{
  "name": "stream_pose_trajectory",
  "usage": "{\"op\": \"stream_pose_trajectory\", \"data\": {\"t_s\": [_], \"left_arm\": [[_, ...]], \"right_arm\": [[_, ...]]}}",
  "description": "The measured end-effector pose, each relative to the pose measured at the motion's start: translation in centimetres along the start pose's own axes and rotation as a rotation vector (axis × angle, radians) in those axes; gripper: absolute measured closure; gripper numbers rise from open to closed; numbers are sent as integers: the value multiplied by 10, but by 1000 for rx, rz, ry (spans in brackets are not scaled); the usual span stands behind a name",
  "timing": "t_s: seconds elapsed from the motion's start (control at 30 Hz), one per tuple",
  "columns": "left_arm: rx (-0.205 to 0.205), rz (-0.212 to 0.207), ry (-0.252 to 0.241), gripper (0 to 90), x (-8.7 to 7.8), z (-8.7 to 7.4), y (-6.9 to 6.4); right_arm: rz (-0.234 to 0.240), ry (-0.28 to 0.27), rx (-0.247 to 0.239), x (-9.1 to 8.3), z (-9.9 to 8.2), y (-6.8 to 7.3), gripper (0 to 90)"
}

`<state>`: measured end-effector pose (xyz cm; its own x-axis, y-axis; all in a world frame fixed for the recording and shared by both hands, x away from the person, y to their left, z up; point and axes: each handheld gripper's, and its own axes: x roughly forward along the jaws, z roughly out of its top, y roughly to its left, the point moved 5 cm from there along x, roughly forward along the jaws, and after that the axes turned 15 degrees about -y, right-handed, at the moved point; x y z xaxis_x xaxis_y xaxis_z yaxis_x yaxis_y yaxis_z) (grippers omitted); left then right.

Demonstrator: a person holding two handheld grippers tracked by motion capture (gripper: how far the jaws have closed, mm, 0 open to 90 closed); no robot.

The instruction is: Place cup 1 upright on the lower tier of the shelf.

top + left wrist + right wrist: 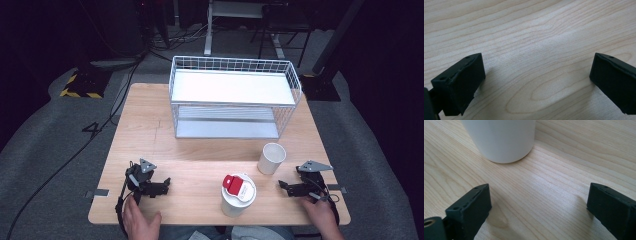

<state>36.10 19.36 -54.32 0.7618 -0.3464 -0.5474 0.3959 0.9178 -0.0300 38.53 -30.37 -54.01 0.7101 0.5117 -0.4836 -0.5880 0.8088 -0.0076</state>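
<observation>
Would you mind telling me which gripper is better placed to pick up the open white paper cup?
Right, I'd judge: the right gripper lies near the open white paper cup, jaws open. The left gripper is farther off, beyond the lidded cup.

A light wooden table (150,130) carries a white wire rack (232,97) at the far side, an open white cup (271,158) right of centre, and a lidded white cup (238,195) near.

On the table (145,130), a wire rack (235,97) stands at the back; before it an open cup (271,158), with a lidded cup (238,194) nearer the front edge, to its left
</observation>
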Motion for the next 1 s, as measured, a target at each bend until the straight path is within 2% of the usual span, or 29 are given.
{"op": "stream_pose_trajectory", "data": {"t_s": [0.37,0.43,0.57,1.0], "left_arm": [[4,-4,3,2,1,1,0],[21,-40,4,4,4,2,3],[42,-65,2,4,5,4,5],[44,-62,1,6,6,4,5]], "right_arm": [[1,0,0,0,0,0,56],[2,0,-1,1,0,0,56],[8,1,-3,1,0,0,57],[14,1,1,0,0,-1,52]]}}
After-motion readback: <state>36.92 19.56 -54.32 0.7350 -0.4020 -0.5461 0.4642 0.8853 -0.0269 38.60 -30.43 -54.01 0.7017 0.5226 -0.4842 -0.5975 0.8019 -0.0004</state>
